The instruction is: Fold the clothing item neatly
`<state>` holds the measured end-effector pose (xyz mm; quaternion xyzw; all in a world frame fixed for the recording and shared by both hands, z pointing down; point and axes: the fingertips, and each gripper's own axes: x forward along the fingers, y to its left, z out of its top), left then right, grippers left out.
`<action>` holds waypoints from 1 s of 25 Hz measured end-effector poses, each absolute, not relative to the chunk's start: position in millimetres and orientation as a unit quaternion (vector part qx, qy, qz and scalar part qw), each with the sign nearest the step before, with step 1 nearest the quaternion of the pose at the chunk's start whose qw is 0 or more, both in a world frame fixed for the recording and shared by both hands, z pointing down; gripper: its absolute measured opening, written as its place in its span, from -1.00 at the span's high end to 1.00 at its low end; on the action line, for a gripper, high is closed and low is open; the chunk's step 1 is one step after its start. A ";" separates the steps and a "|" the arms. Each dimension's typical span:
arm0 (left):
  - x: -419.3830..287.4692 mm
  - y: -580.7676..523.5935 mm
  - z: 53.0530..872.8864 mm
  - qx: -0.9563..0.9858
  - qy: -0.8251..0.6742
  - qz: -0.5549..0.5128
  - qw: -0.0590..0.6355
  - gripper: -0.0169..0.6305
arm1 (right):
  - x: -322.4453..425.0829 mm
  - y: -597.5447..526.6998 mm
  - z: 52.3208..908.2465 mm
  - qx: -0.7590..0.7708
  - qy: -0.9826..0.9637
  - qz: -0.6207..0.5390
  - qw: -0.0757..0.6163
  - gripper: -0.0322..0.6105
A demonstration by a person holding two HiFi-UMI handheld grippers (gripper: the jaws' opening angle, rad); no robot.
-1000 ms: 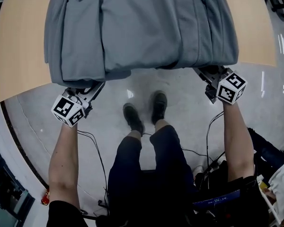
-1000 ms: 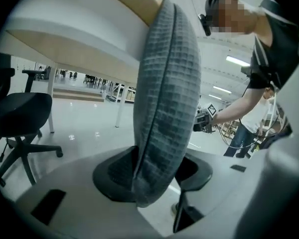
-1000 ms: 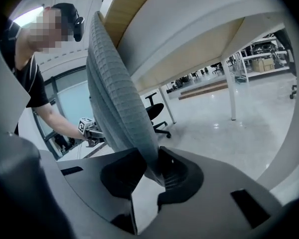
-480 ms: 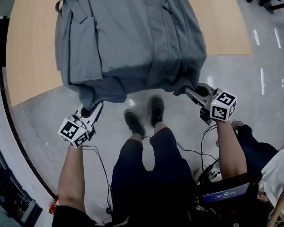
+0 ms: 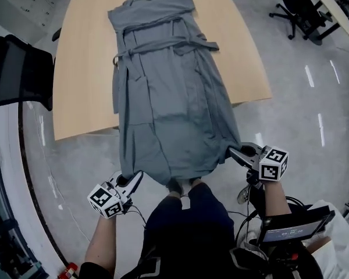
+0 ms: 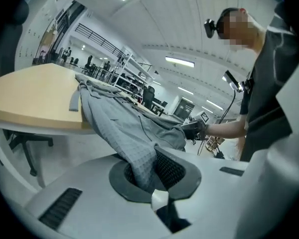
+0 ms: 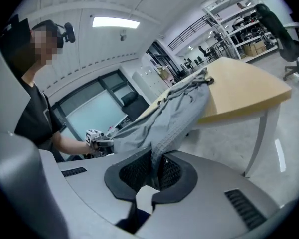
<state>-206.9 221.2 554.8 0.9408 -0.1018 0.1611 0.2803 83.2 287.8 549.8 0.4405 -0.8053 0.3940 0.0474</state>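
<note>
Grey robe: spread lengthwise on bench, collar at far end, hem end hanging past near edge. Left tool pinching left hem corner. Right tool pinching right hem corner. Hem sags between them, above the floor.

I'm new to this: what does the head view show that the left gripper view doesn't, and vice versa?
Only the head view: the grey garment seen whole from above, stretched from the table to both grippers, and the marker cube on the left gripper. Only the left gripper view: that gripper shut on the garment's hem up close, and shelving behind. Both: garment, table, right gripper.
</note>
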 end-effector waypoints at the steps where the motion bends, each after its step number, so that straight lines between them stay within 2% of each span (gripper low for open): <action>1: -208.6 220.0 540.2 0.940 -0.099 0.162 0.283 0.93 | 85.5 284.1 532.8 0.446 -0.805 0.389 0.043 0.84; 10: -211.8 174.2 431.7 0.932 -0.084 0.156 0.316 0.93 | 95.7 234.5 411.7 0.476 -0.809 0.343 0.039 0.84; 25: -182.6 7.2 328.4 0.929 -0.104 0.105 0.340 0.93 | 142.6 95.4 330.5 0.528 -0.789 0.314 -0.005 0.84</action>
